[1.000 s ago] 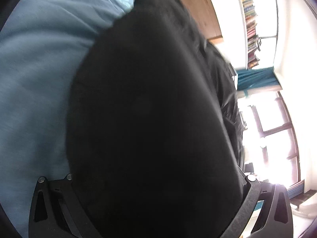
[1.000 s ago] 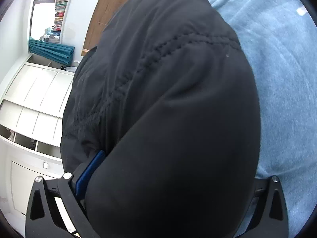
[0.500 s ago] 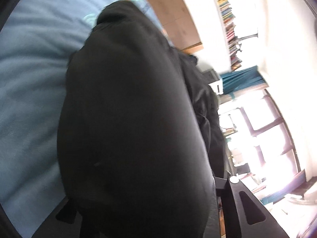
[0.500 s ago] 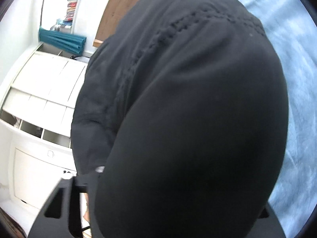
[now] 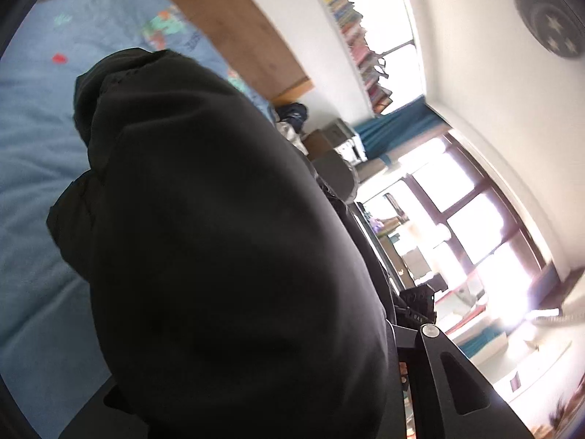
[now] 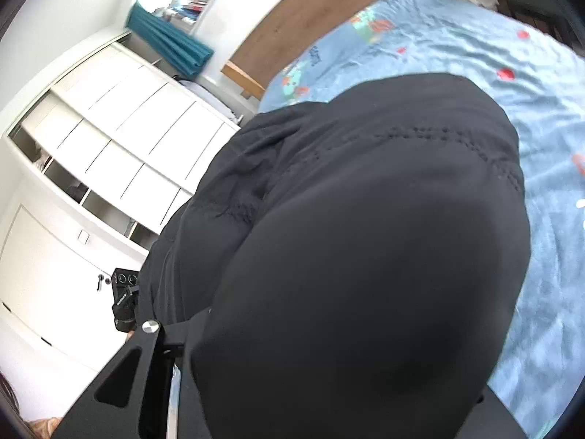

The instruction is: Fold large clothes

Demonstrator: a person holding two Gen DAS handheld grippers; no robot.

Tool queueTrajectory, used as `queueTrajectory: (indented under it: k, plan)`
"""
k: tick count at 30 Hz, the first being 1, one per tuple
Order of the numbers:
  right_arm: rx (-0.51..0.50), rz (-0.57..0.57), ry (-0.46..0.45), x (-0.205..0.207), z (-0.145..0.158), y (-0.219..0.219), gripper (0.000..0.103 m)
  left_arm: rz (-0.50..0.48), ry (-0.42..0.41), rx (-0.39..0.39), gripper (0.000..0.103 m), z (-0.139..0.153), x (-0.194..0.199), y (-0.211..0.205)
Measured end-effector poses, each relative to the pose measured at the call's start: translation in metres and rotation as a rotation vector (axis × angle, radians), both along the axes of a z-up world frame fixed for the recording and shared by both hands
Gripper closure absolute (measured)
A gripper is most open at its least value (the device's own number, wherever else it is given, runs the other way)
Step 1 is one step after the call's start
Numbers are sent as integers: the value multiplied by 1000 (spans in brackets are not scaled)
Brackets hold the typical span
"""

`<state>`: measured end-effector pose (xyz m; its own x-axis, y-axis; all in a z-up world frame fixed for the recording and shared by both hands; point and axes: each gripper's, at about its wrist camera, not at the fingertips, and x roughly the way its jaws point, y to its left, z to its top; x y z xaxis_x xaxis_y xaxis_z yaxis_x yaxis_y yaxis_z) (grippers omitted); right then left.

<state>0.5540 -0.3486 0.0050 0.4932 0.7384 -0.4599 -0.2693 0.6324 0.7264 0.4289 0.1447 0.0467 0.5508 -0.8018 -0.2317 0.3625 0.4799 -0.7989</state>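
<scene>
A large black padded garment (image 5: 219,256) fills the left wrist view and drapes over my left gripper (image 5: 256,402), which is shut on it; the fingertips are buried in cloth. The same black garment (image 6: 365,256), with a stitched seam, bulges over my right gripper (image 6: 310,384), also shut on it. Both grippers hold it lifted above a light blue bedspread (image 5: 33,168), which also shows in the right wrist view (image 6: 512,62).
A wooden headboard (image 5: 234,33) stands at the bed's end. A bookshelf (image 5: 351,25), teal curtain (image 5: 395,128) and bright window (image 5: 475,226) are to the right. White cupboards (image 6: 102,139) stand beside the bed. The other gripper's camera (image 6: 124,303) shows behind the cloth.
Both grippers have tilted and lifted with the garment. More of the room, window and bedspread now shows around the black cloth.
</scene>
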Motion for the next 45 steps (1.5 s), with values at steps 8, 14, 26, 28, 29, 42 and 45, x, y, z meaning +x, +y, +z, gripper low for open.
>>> queueTrajectory:
  k: [8, 14, 26, 28, 29, 42, 45]
  plan:
    - [-3, 12, -4, -83, 3, -7, 74, -38, 14, 54, 77, -2, -75, -7]
    - [-45, -11, 105, -120, -56, -14, 72, 27, 186, 155, 72, -56, -80, -2]
    - [-128, -147, 238, -156, -85, -34, 22, 112, 336, 236, 44, -62, -75, 34]
    - [-130, -163, 252, -166, -94, -41, 21, 130, 367, 246, 44, -72, -80, 34]
    - [-137, -178, 255, -176, -96, -46, 21, 134, 382, 252, 44, -77, -85, 36]
    - [-271, -333, 138, -325, -62, -90, 20, 403, 277, 410, 43, -55, -213, 82]
    - [-306, -337, 95, -359, -45, -83, 20, 462, 235, 442, 42, -42, -237, 68]
